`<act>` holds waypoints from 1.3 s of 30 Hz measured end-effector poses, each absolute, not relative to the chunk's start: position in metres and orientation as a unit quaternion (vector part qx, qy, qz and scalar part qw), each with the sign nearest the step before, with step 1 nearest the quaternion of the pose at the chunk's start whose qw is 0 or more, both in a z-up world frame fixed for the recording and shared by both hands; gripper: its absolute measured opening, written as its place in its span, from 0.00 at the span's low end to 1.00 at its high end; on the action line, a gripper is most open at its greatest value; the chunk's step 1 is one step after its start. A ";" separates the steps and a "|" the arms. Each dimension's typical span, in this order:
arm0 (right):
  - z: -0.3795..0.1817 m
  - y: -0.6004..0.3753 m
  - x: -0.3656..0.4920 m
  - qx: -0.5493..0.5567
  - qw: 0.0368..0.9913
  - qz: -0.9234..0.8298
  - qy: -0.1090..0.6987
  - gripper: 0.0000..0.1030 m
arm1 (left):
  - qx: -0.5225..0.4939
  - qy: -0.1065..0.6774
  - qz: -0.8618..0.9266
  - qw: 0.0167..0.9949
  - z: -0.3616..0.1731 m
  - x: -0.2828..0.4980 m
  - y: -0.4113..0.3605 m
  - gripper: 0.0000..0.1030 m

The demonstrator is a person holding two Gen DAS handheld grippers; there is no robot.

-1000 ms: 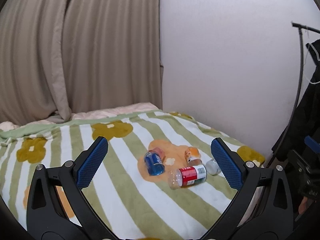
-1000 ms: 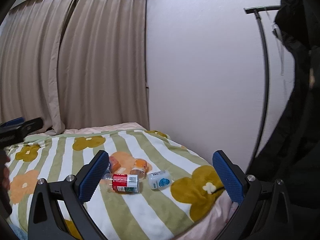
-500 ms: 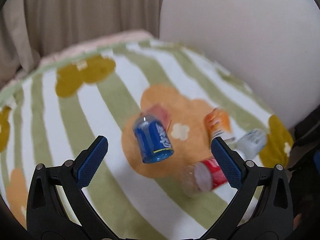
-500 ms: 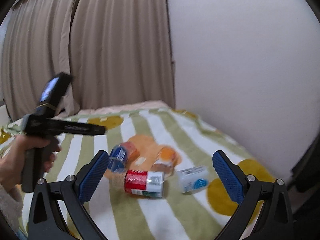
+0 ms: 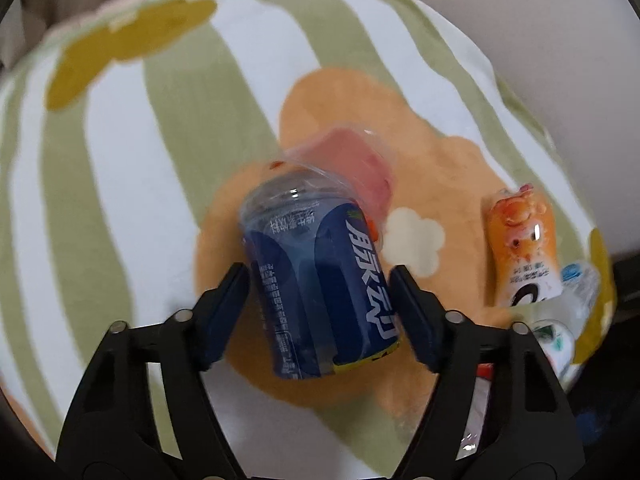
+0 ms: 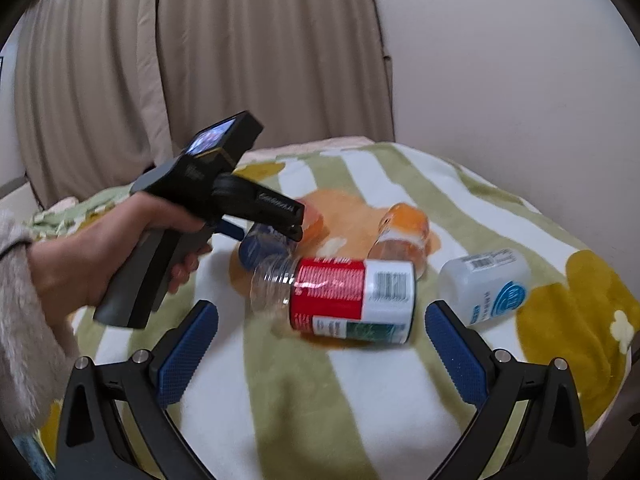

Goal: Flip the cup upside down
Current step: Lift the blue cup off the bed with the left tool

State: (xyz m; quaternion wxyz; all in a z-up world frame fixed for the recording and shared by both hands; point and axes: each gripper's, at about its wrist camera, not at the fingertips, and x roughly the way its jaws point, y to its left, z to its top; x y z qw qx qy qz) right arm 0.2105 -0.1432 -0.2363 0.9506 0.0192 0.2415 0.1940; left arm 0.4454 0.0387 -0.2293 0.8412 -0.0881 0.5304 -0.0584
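While my left gripper (image 5: 320, 280) has its jaws apart on both sides of the blue cup (image 5: 316, 280), I judge that I should center it between the pads, close gently because the thin clear plastic can bend, and only then lift and turn it. My right gripper (image 6: 320, 344) hangs with jaws wide apart, holding nothing, above the red bottle (image 6: 340, 300). This cup lies on its side on the orange flower of the blanket (image 5: 120, 160), near the middle, with a blue label and a pink cup (image 5: 352, 164) touching its far end.
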 end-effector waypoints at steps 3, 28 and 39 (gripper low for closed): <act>-0.237 -0.140 0.208 0.016 0.950 0.199 0.241 1.00 | -0.104 0.531 -0.064 0.839 -0.230 0.447 0.044 0.65; -0.198 -0.177 0.158 0.071 0.945 0.219 0.232 1.00 | -0.151 0.472 -0.054 0.867 -0.189 0.226 0.051 0.64; -0.191 -0.181 0.136 0.061 0.936 0.231 0.258 1.00 | -0.129 0.489 -0.033 0.862 -0.220 0.209 0.039 0.65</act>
